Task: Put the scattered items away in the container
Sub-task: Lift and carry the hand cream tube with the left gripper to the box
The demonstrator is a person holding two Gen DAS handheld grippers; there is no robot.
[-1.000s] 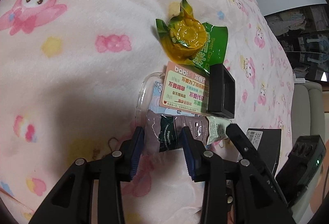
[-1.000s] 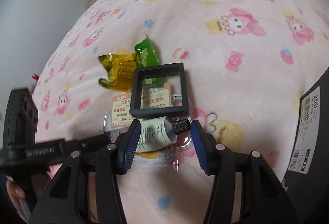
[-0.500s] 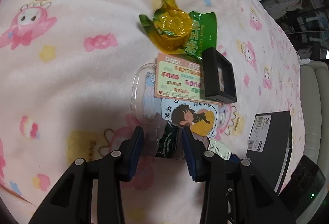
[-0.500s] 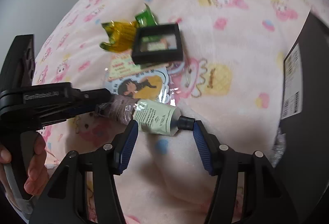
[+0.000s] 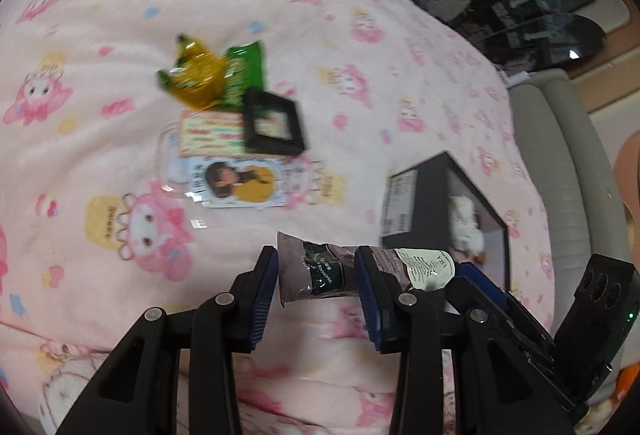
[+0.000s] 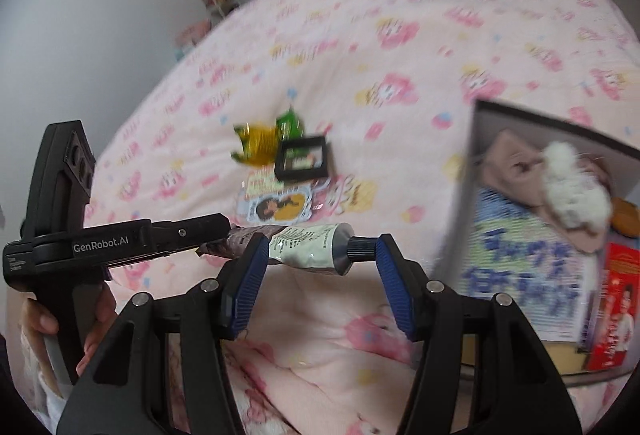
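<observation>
We hold the tube (image 6: pixel 310 250) lifted above the pink blanket (image 5: pixel 120 15), our left gripper (image 5: pixel 316 277) clamped on its crimped end and our right gripper (image 6: pixel 318 255) gripping its cap end, with the black box (image 6: pixel 472 171) just right

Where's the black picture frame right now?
The black picture frame lies on the pink blanket, overlapping the printed card, beside the yellow-green snack packet; it shows left of centre in both wrist views.

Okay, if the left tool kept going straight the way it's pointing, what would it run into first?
The tube sits right between the left tool's pads. Past it, the line probably lands on the pink blanket, near the girl sticker; depth is hard to judge.
</observation>
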